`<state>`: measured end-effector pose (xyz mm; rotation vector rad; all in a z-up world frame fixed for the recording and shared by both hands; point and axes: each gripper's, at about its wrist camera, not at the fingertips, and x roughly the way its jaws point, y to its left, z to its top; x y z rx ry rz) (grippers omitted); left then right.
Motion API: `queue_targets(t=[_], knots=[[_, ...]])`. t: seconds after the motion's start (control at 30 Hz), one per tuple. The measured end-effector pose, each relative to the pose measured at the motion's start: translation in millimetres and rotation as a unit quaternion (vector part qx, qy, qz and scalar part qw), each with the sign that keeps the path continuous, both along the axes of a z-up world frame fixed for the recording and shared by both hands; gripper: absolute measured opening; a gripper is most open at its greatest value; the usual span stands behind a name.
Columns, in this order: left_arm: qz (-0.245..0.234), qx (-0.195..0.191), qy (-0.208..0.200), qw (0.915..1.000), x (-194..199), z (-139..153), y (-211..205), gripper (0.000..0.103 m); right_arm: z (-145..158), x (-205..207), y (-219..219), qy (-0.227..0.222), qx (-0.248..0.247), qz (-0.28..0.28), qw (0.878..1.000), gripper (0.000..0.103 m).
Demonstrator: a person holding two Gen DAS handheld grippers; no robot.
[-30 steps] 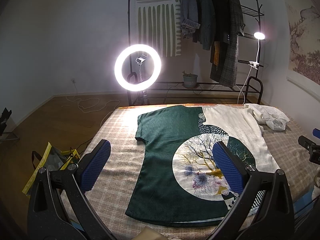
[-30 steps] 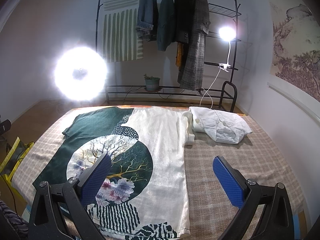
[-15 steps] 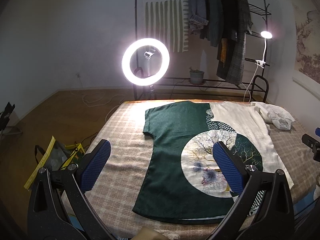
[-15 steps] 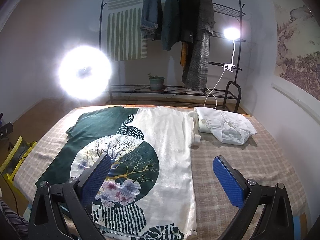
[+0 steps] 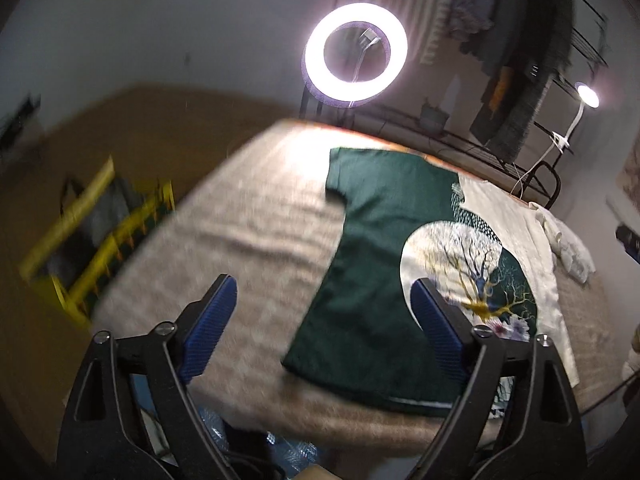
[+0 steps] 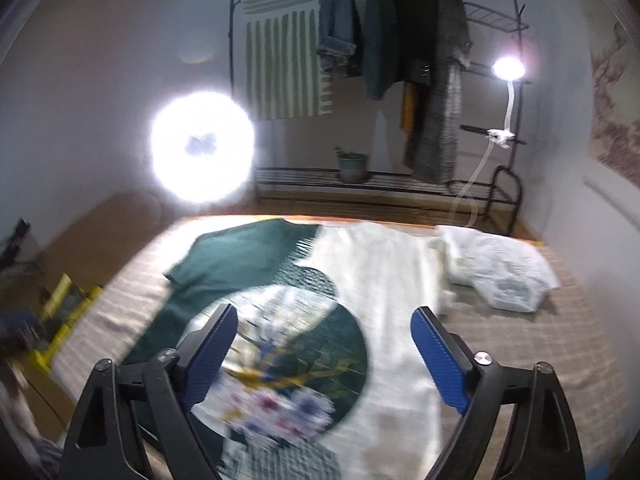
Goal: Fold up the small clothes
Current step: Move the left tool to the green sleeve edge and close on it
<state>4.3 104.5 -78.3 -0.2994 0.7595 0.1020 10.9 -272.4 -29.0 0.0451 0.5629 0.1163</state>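
Note:
A green and cream t-shirt (image 5: 384,264) (image 6: 380,280) with a round tree-and-flower print lies flat on the checked bed cover (image 5: 248,232) (image 6: 560,344). My left gripper (image 5: 324,320) hangs above the shirt's lower left corner, near the green hem. Its jaws stand wide and are closing, with nothing between the blue pads. Over the printed middle of the shirt is my right gripper (image 6: 324,344), its jaws also wide and closing, with nothing gripped. Both views are blurred by motion.
A folded white garment (image 6: 500,272) (image 5: 568,248) lies at the shirt's right. A ring light (image 5: 356,56) and a clothes rack (image 6: 400,60) stand beyond the bed. A yellow bag (image 5: 92,232) sits on the wooden floor at the left.
The left gripper has dropped and swung left toward the shirt's lower left corner, rolling so the scene tilts. The right gripper has shifted left over the print. Both pairs of jaws have narrowed slightly.

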Motion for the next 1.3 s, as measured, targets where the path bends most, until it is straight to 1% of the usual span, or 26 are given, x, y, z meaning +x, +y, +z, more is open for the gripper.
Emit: queue_targets(t=[0.03,0.1,0.2,0.3,0.4,0.47,0.57,0.67,0.8,0.9,1.03,1.13,1.17,1.2,1.23,1.27,1.3], knots=[[0.006,-0.024,0.015,0.9996,-1,-10,5,0.087,3,7,4,0.002,0.01,0.008,1.0,0.088],[0.019,-0.064,0.04,0.997,-2,-29,10,0.08,12,22,16,0.004,0.03,0.028,0.999,0.088],[0.038,-0.114,0.085,0.989,-2,-63,11,0.075,23,46,43,0.005,0.032,0.061,0.998,0.088],[0.052,-0.135,0.116,0.9827,0,-86,10,0.073,32,71,74,0.01,0.019,0.094,0.995,0.088],[0.068,-0.129,0.132,0.9805,6,-100,12,0.072,35,101,102,0.032,0.026,0.125,0.991,0.088],[0.075,-0.119,0.132,0.9812,11,-103,13,0.072,33,126,120,0.052,0.043,0.144,0.987,0.088],[0.083,-0.104,0.131,0.9824,19,-108,14,0.072,29,160,147,0.07,0.056,0.158,0.983,0.088],[0.087,-0.108,0.141,0.9801,26,-116,18,0.072,18,194,177,0.089,0.059,0.17,0.98,0.088],[0.086,-0.113,0.161,0.9765,32,-128,20,0.072,-7,242,217,0.122,0.049,0.175,0.976,0.086],[0.081,-0.092,0.161,0.9793,37,-128,16,0.072,-31,276,244,0.151,0.037,0.177,0.972,0.086],[0.079,-0.097,0.153,0.9803,39,-130,19,0.072,-66,318,278,0.184,0.033,0.174,0.967,0.086],[0.071,-0.088,0.149,0.9824,41,-129,17,0.072,-91,342,299,0.205,0.032,0.174,0.963,0.086],[0.067,-0.083,0.148,0.9832,42,-129,16,0.069,-98,347,305,0.21,0.028,0.175,0.962,0.086],[0.065,-0.077,0.146,0.9841,42,-129,15,0.061,-107,353,313,0.215,0.021,0.176,0.96,0.085],[0.065,-0.076,0.145,0.9844,43,-129,16,0.057,-115,359,323,0.221,0.01,0.177,0.959,0.083],[0.062,-0.085,0.142,0.9842,43,-129,17,0.048,-124,364,331,0.227,-0.001,0.178,0.958,0.082],[0.062,-0.099,0.14,0.9833,43,-129,19,0.042,-132,368,338,0.231,-0.011,0.181,0.956,0.081]])
